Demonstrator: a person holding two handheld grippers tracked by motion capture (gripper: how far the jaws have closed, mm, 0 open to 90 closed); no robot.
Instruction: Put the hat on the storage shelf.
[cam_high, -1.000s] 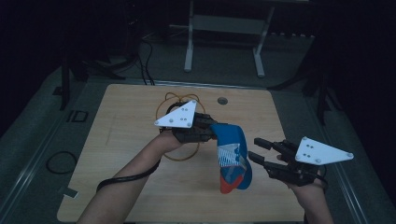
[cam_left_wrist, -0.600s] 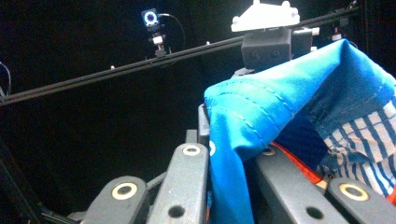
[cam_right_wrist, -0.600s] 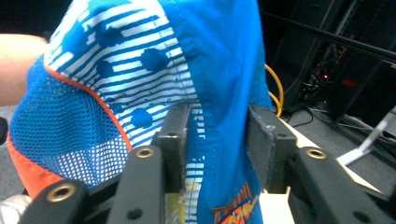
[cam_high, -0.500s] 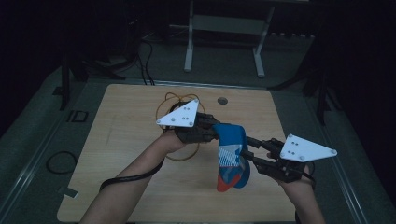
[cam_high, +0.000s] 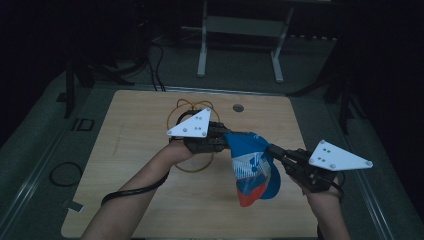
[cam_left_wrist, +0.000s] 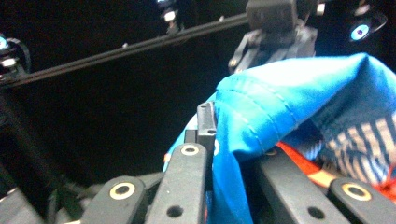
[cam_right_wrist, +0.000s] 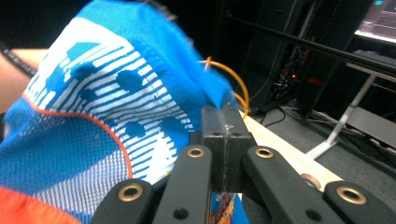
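You have one blue cap (cam_high: 252, 167) hanging in the air at centre-right of the high view, over the wooden table (cam_high: 135, 200), stretched between your two tools. The left gripper (cam_high: 227, 142) has its jaws pinched on the cap's blue edge; in the left gripper view the fabric (cam_left_wrist: 280, 112) is drawn down between the black jaws at the bottom of the frame. The right gripper (cam_high: 272, 152) has just been closing, and in the right gripper view its jaws now stand pressed together at centre frame with a fold of the blue cloth (cam_right_wrist: 116, 93) caught between them, so both ends appear secured. To do this step well, keep both pinches firm and level, and draw the hands apart only gently: the right gripper seems to bite a thin bit of the edge, and a sharp tug could pull it free. I would judge it wise to keep the cap's orange-trimmed lower part off the table until you know where it should go. Mind the yellow cord (cam_high: 192, 107), which lies looped on the table beneath and behind your left hand (cam_high: 175, 150); lifting clear of it should avoid a snag. By count: one cap, two grippers, one cord loop, one table with one small round hole (cam_high: 238, 107) near its far edge.
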